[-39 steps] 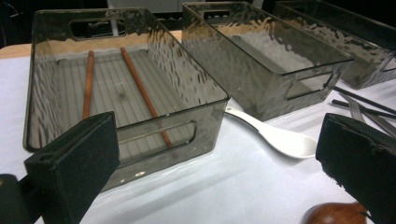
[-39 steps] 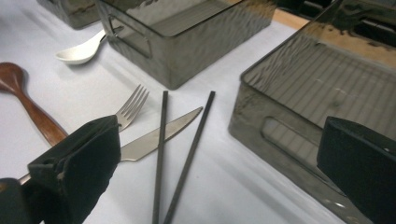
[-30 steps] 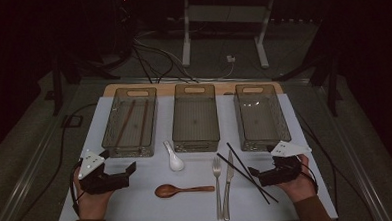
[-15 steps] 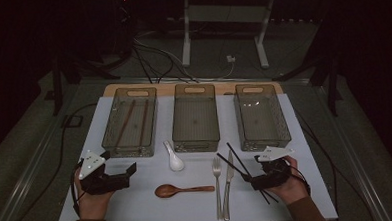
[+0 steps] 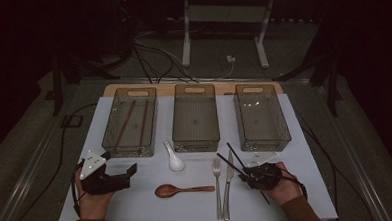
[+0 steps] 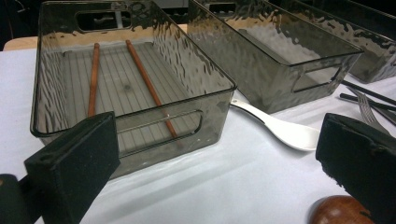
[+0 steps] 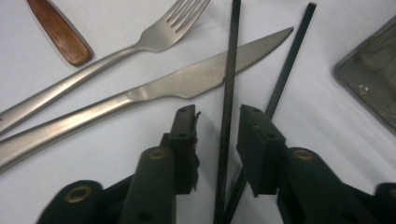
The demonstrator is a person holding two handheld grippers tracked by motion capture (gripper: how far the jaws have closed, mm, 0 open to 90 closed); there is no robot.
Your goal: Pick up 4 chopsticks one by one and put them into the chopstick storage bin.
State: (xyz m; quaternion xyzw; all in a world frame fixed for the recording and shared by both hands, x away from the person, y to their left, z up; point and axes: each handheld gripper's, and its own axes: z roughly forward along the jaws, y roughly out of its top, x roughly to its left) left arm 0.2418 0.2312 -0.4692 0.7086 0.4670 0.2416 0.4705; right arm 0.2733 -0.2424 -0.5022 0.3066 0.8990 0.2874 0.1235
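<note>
The white worktop (image 5: 138,203) stands in a dark room and carries three clear bins along its far edge. My right tongs (image 7: 218,126) are down over the black chopsticks (image 7: 229,93), which lie just right of the knife (image 7: 187,84) and fork (image 7: 154,37). The jaws have just been closing and now stand narrow, with one chopstick between them; the pads are not yet pressing on it. My left tongs (image 6: 219,158) rest wide apart with nothing between them, near the left bin (image 6: 205,100).
</note>
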